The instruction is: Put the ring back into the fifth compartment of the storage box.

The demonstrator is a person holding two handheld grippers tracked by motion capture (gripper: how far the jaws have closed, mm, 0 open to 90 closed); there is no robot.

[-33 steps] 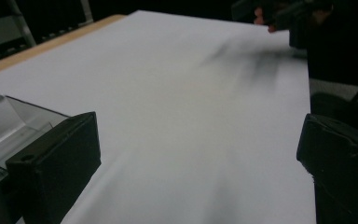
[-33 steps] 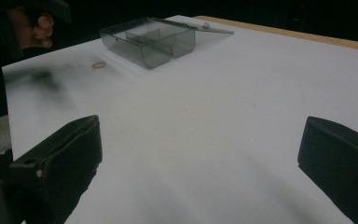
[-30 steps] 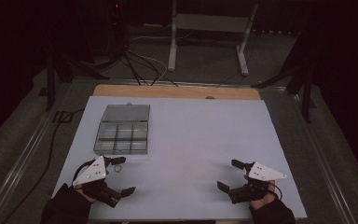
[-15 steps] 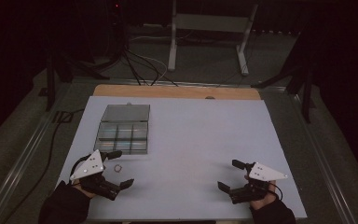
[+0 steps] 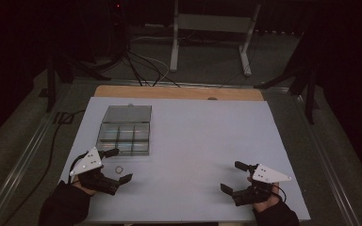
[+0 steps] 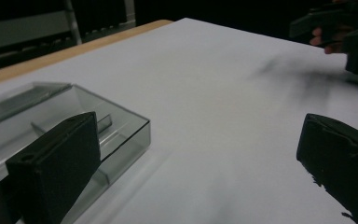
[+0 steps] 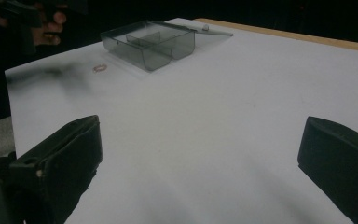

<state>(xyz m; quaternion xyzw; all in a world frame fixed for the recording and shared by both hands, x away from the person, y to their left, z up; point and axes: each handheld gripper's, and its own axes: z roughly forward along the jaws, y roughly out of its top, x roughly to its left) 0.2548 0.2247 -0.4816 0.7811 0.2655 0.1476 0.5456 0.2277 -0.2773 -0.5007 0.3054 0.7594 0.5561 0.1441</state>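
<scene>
Ring [image 5: 119,169] beside compartment box [image 5: 125,131], untouched between wide-open, empty left gripper [image 5: 116,165] jaws; right gripper [image 5: 233,176] likewise wide, empty.

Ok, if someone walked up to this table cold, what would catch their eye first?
Probably the clear compartment box, lid open, standing on the left part of the white table. Next, the two open grippers near the table's front edge: the left gripper beside the box, the right gripper far across at the other side. Last, a small ring lying on the table between the left gripper's jaws, just in front of the box.
</scene>
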